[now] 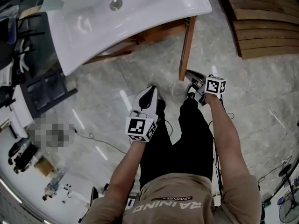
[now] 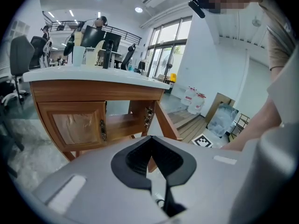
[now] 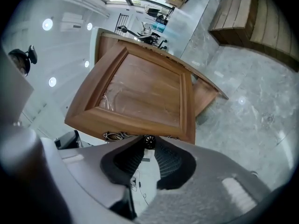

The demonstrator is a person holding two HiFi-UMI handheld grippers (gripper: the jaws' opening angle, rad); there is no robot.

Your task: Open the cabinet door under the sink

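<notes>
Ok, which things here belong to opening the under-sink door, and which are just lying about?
Job: cabinet door, swung open; its knob, held in the right gripper; sink cabinet.
Lying about: wooden planks; office chair; cup on the counter; left gripper, shut and empty.

At the bottom centre of the head view, the person's shirt [image 1: 174, 208] carried upside-down pale lettering: large "RAINING", with small "ADVENTURE" on a dark strip above it. The left marker cube [image 1: 140, 128] and right marker cube [image 1: 216, 85] showed only black-and-white square patterns
</notes>
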